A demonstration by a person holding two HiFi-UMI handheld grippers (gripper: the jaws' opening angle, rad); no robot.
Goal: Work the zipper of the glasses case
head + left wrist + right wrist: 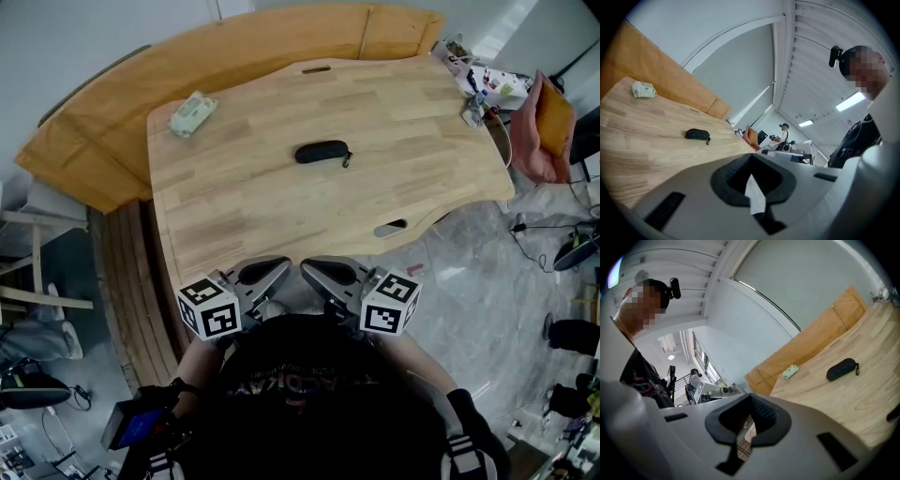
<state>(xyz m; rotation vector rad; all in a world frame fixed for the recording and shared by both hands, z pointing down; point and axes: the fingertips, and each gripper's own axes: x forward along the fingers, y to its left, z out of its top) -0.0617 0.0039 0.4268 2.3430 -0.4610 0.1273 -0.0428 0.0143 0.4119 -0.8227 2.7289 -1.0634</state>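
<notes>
In the upper left of the head view, a pale green packet lay near the table's far corner; no print on it could be read. At lower centre, just off the table's near edge and close against the person's body, the left gripper had its jaws pressed together on nothing. Its marker cube bore only black-and-white squares, no words.

The glasses case lay flat at the middle of the table, well apart from both grippers, dark and oval, with its zipper pull hanging off its right end. It looked light and semi-stiff under a fabric skin, so on smooth wood it would probably slide if tugged. One gripper should pin the body while the other pinches the small tab, which seemed loose and easy to miss.

The right gripper, beside the left, was likewise closed and empty. No brand showed on the case, and the shirt print below was illegible.
</notes>
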